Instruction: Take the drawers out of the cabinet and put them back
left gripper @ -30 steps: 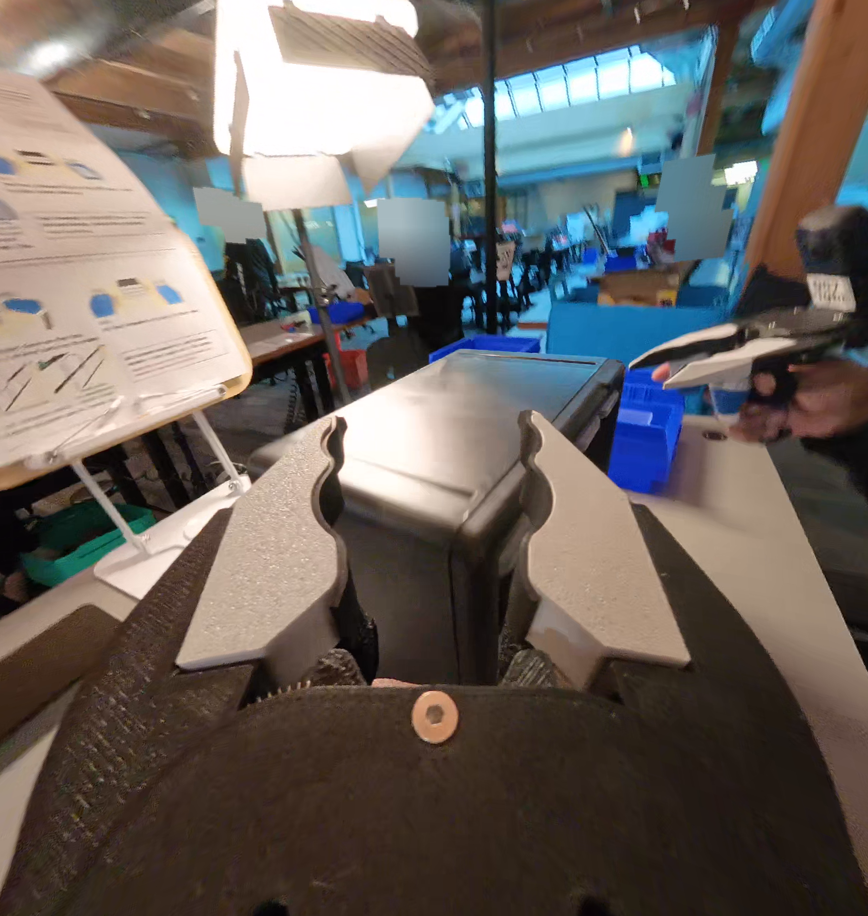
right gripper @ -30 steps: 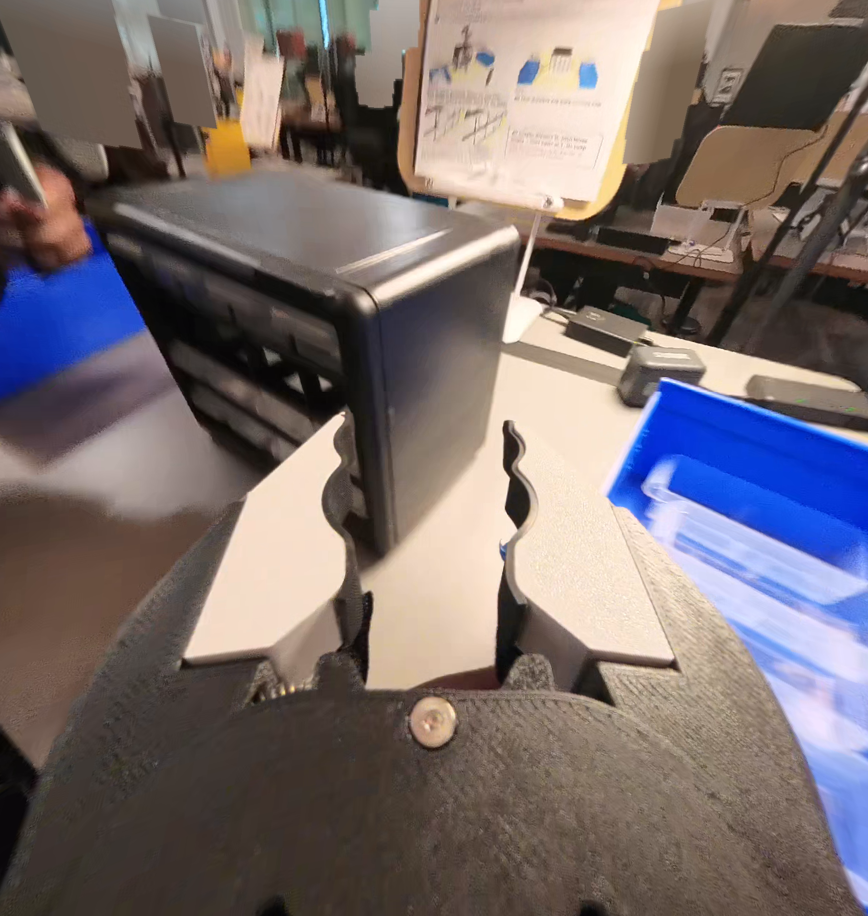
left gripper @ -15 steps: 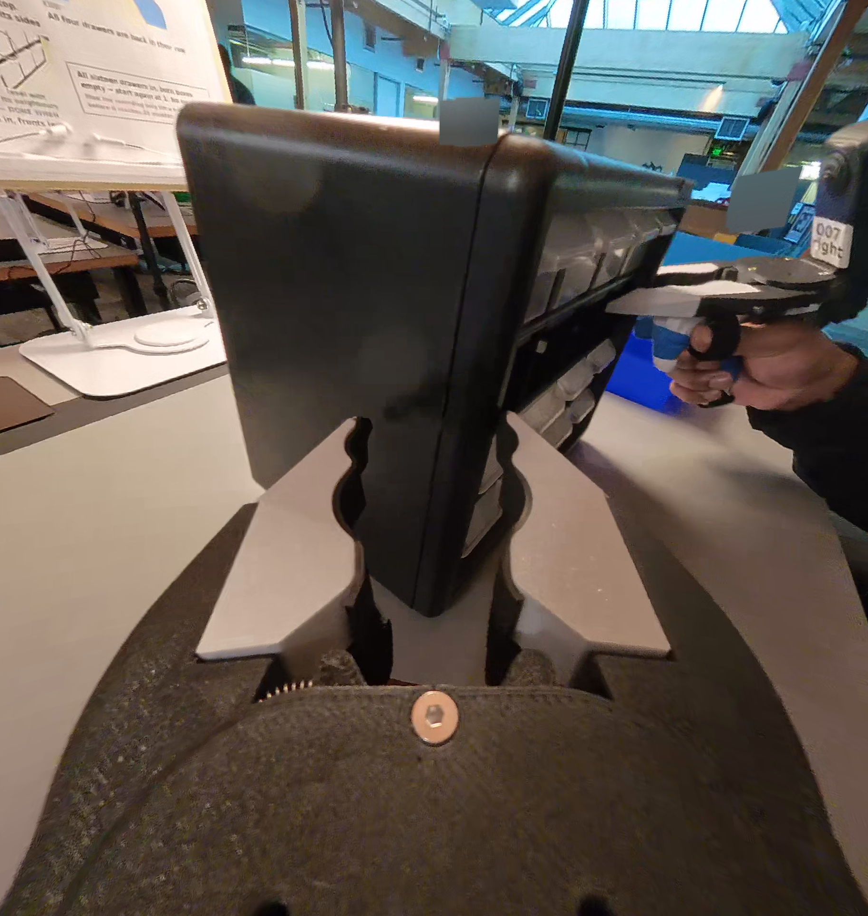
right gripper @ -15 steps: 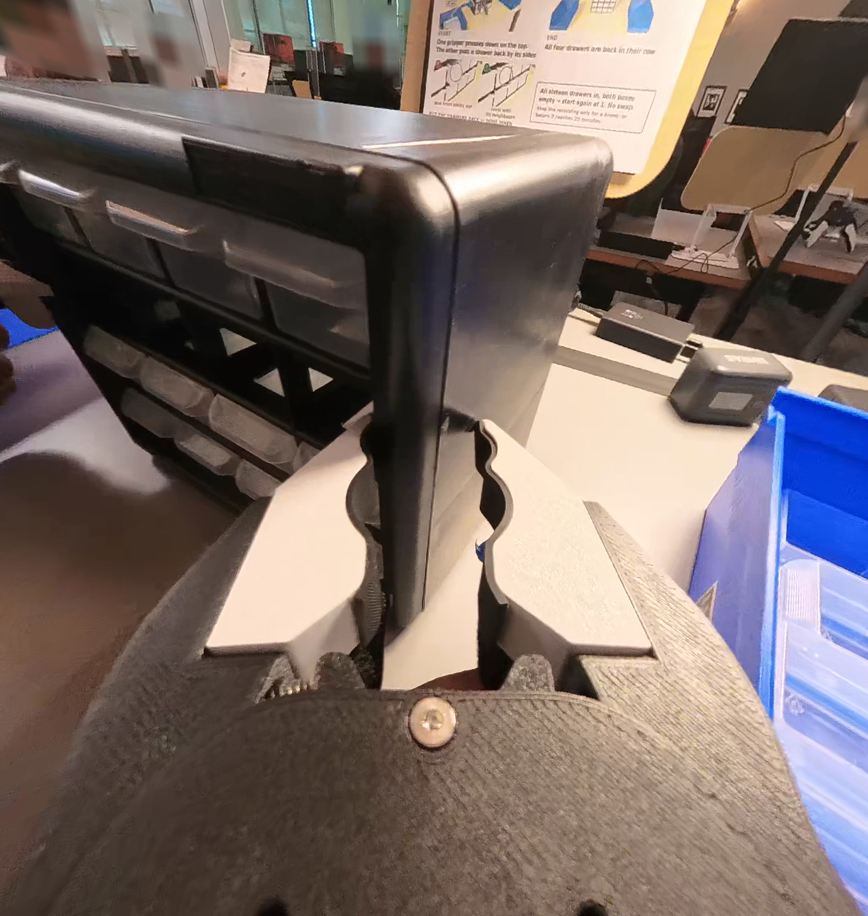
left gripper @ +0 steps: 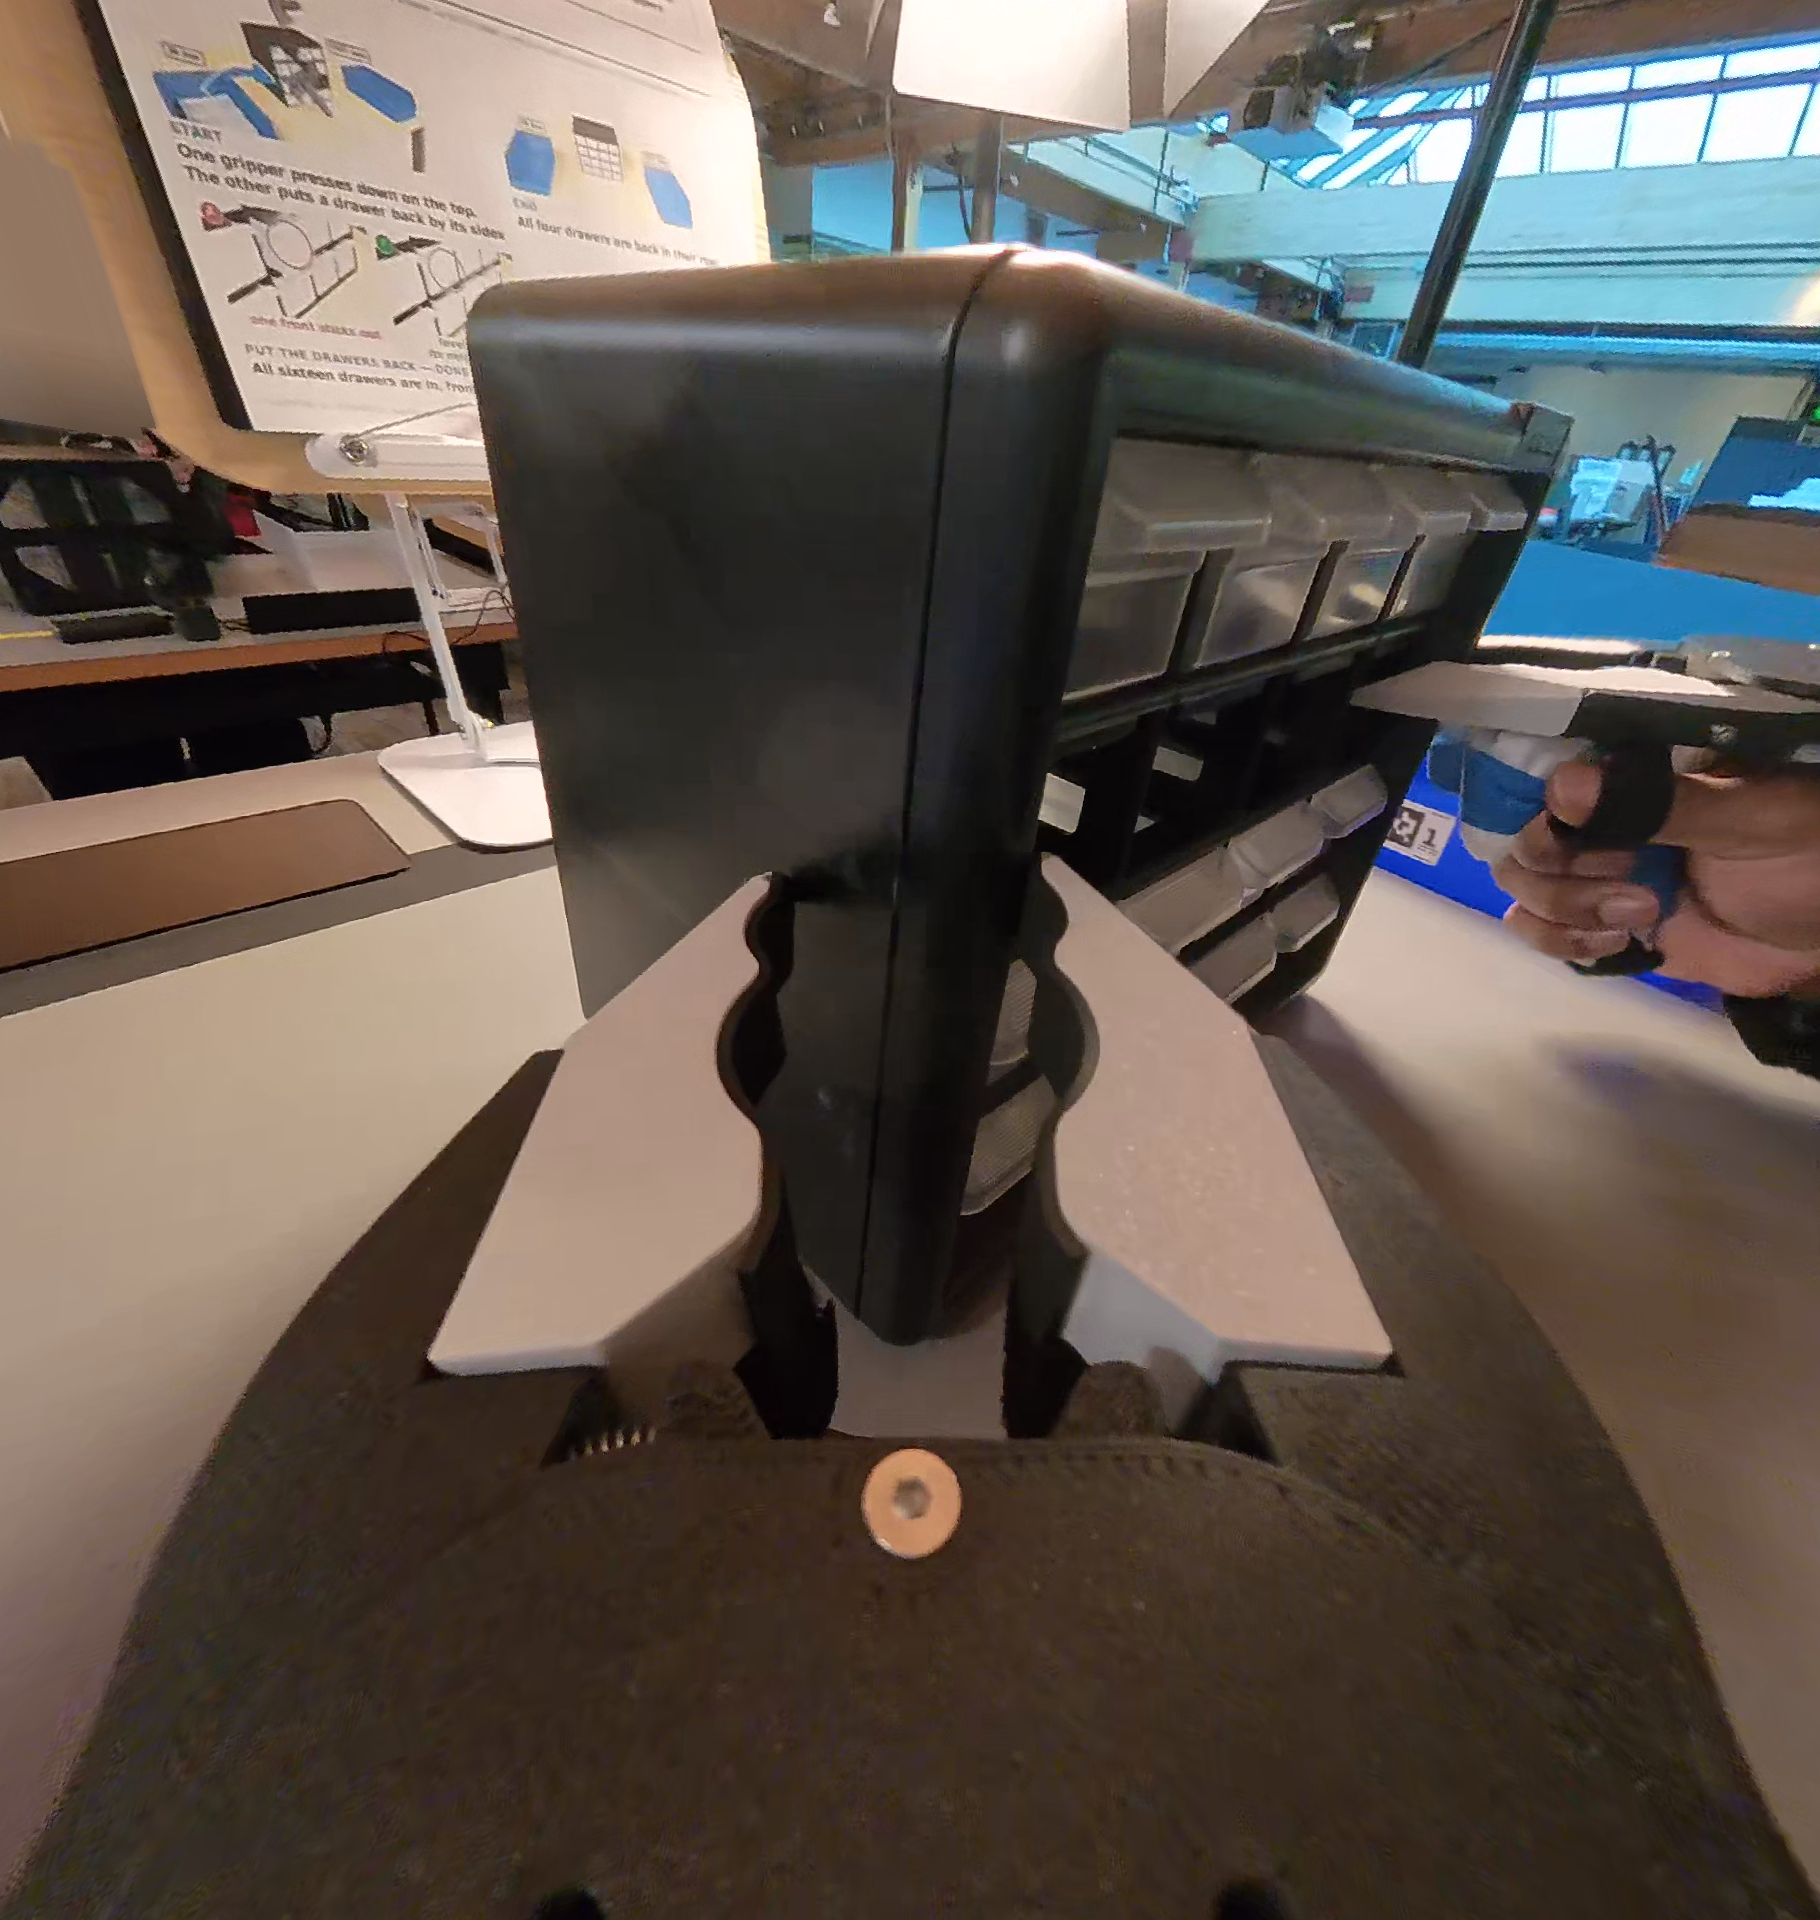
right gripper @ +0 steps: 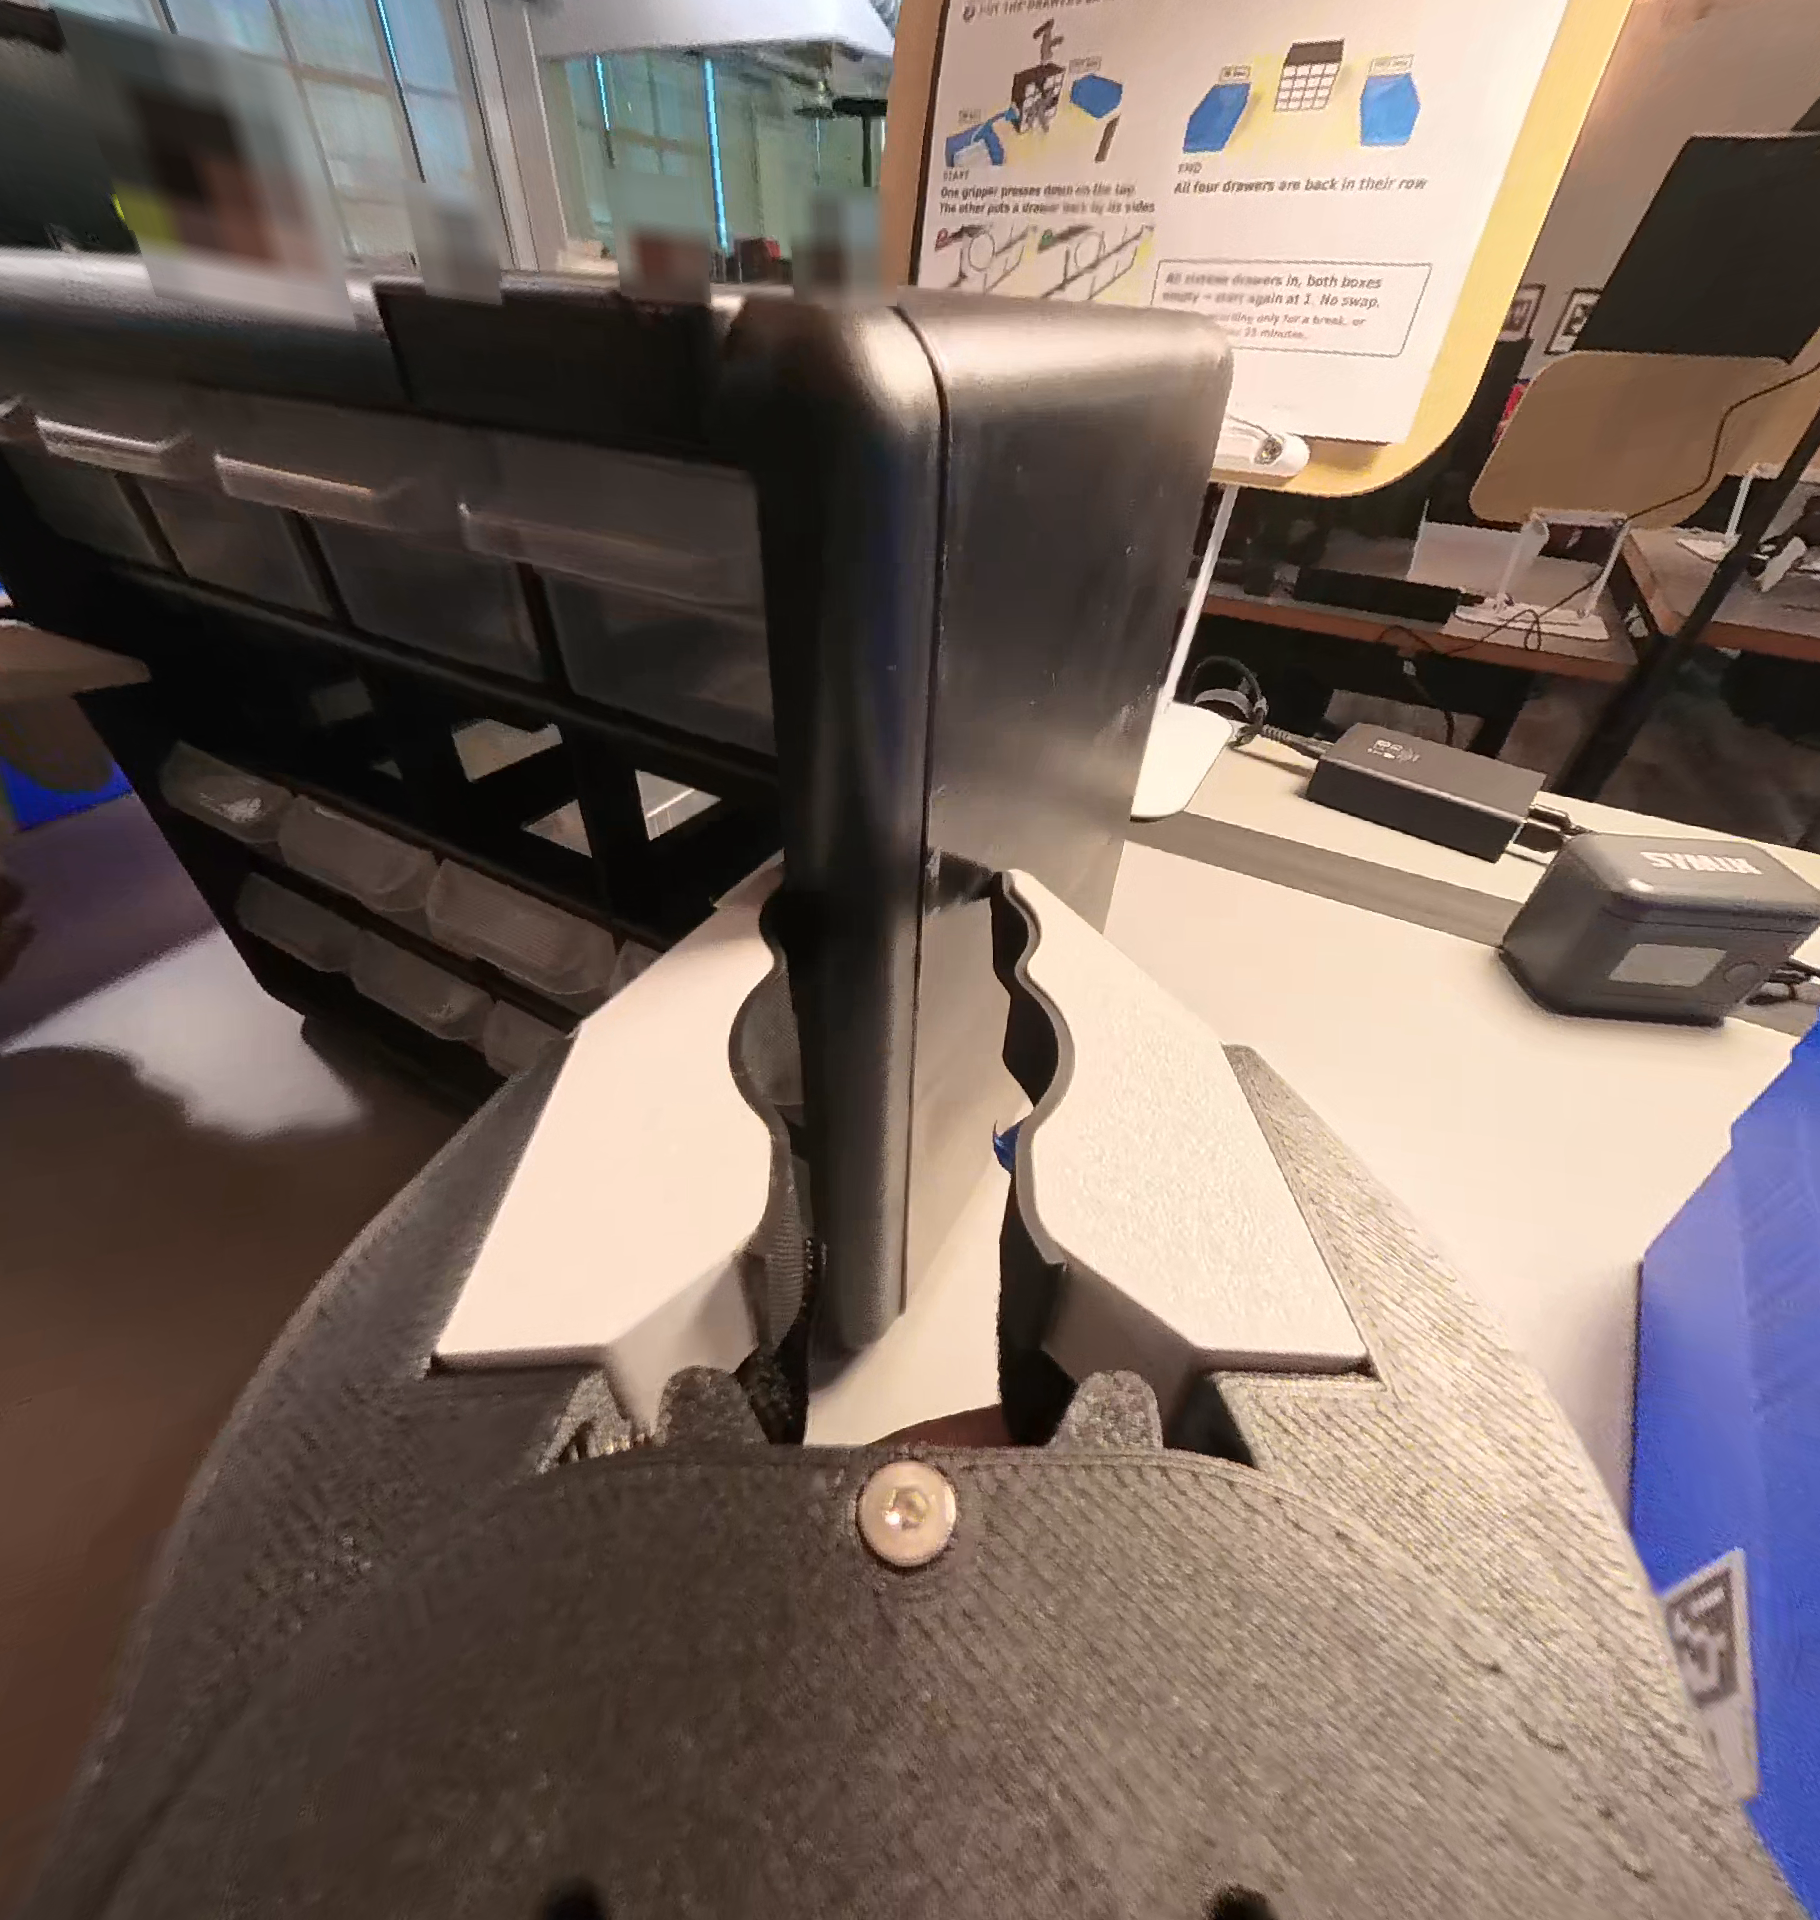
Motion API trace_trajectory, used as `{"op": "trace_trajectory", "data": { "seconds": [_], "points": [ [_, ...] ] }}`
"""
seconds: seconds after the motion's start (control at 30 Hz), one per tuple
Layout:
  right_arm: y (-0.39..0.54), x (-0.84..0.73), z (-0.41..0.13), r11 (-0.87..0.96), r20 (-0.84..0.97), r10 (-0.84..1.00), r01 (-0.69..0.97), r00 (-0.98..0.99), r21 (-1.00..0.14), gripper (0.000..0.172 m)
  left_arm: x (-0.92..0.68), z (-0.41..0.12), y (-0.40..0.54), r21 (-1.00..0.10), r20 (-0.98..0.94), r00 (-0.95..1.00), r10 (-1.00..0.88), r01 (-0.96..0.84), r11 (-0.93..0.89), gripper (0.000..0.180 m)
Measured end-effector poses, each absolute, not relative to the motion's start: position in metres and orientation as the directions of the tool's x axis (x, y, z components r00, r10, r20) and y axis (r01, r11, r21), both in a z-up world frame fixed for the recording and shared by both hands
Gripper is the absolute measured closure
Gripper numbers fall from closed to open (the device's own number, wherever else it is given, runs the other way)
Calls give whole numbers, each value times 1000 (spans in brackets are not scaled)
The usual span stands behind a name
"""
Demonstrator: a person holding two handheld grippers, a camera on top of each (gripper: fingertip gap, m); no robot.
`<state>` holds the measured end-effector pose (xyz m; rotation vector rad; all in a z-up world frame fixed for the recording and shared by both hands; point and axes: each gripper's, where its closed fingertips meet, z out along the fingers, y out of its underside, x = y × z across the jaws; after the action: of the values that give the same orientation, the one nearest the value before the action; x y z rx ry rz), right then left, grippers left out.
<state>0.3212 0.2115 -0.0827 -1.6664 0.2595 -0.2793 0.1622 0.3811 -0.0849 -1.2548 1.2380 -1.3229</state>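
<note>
Cabinet (left gripper: 781, 644) upright on worktop (left gripper: 210, 1122). Left gripper (left gripper: 911, 914) fingers narrow, clamped on its front corner edge; right gripper (right gripper: 890, 904) fingers likewise on opposite front corner. Drawers (right gripper: 532, 582) between both.

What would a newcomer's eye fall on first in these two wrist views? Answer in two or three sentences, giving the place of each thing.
The black drawer cabinet fills the middle of both views, with a gripper at each front corner: the left gripper astride one edge, the right gripper astride the other. Clear drawers fill the top row; the row below is open. A blue bin sits at the right.
</note>
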Motion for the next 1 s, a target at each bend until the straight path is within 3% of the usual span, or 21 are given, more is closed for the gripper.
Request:
{"op": "trace_trajectory", "data": {
  "seconds": [0.4, 0.63, 0.83, 1.0],
  "points": [
    [219, 331, -83, -32, 36, -334, 27, 942, -999, 132, 172, -85, 389, -993, 104, -58, -993, 45, -107, 137],
    [218, 331, -86, -78, 65, -355, 39, 933, -996, 132, 177, -87, 395, -992, 117, -6, -993, 41, -117, 140],
    [205, 332, -84, -60, 52, -385, 31, 921, -998, 118, 158, -79, 406, -993, 92, 75, -993, 78, -86, 122],
    [177, 308, -93, -66, -38, -376, -68, 926, -995, 110, 125, -88, 398, -984, 178, 160, -971, 61, -170, 119]
  ]
}}
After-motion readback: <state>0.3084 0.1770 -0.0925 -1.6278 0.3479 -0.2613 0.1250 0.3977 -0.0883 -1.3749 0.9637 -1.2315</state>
